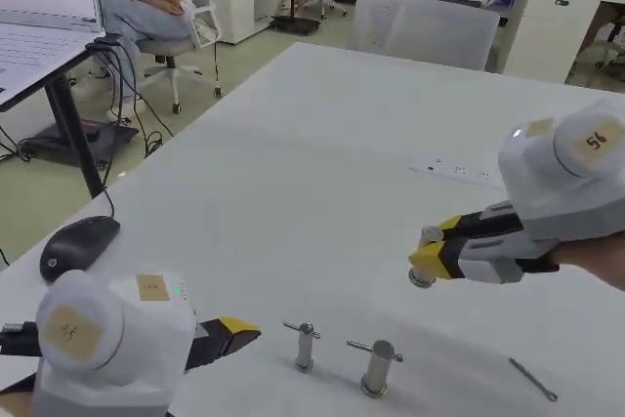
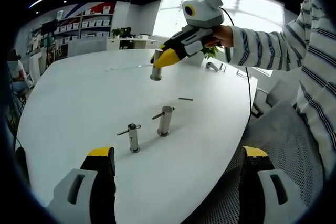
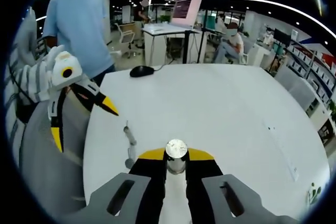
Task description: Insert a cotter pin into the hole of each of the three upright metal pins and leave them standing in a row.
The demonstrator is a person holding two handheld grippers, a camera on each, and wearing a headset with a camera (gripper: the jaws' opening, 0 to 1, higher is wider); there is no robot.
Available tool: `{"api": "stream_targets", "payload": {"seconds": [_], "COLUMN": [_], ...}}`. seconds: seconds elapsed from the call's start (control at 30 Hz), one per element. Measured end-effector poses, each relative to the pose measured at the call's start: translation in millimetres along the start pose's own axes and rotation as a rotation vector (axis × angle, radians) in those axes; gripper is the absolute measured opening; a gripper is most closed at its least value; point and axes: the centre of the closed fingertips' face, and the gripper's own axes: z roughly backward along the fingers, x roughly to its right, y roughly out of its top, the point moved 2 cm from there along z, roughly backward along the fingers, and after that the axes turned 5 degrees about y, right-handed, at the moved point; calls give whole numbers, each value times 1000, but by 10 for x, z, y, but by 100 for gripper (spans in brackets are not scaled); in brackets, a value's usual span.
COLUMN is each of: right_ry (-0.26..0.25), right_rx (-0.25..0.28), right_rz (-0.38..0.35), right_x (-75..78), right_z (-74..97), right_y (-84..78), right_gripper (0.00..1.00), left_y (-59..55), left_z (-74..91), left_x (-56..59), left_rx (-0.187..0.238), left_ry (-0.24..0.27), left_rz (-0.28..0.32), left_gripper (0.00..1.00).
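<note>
We count three metal pins and three cotter pins on the white tabletop (image 1: 293, 163). Two pins stand upright near the front edge, the left pin (image 1: 305, 349) and the middle pin (image 1: 376, 370), each with its long axis vertical. Each carries one cotter pin crosswise near its top, roughly level and running left to right in the head view: the first cotter pin (image 1: 293, 326) through the left pin, the second cotter pin (image 1: 357, 346) through the middle one. The loose cotter pin (image 1: 532, 379) lies flat on the tabletop to the right of them, slanting from upper left to lower right in the head view.

The third pin (image 3: 176, 149) is also upright, with no cotter pin through it. The right hand-held gripper (image 1: 430, 261) is clamped on it from both sides, behind and to the right of the standing pair. We cannot tell whether its base touches the tabletop.

The left hand-held gripper (image 2: 177, 155) holds nothing, its jaws wide apart, low beside the left pin.

We read "56" on the right hand-held gripper's round cap; the left one's mark is too blurred.
</note>
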Motion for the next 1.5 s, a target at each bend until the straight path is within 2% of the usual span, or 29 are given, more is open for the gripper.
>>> {"api": "stream_targets", "payload": {"seconds": [0.2, 0.37, 0.5, 0.7, 1.13, 1.5], "right_ry": [15, 22, 54, 84, 121, 121], "right_rx": [-5, -7, 15, 16, 11, 3], "right_rz": [8, -15, -48, -51, -59, -40], "right_x": [-100, -176, -264, -421, -709, -886], "right_z": [117, 167, 197, 211, 147, 54], "right_y": [-125, -234, -325, -463, -716, -951], "right_gripper": [13, 13, 13, 13, 13, 13], "left_y": [12, 18, 19, -7, 26, -42], "left_z": [3, -8, -2, 4, -14, -35], "left_x": [-4, 6, 22, 35, 33, 61], "left_rx": [-3, -6, -8, -22, -28, -62], "left_ry": [2, -1, -7, -14, -13, -24], "left_rz": [-6, -9, -1, 5, -13, -22], "left_gripper": [99, 99, 99, 99, 99, 99]}}
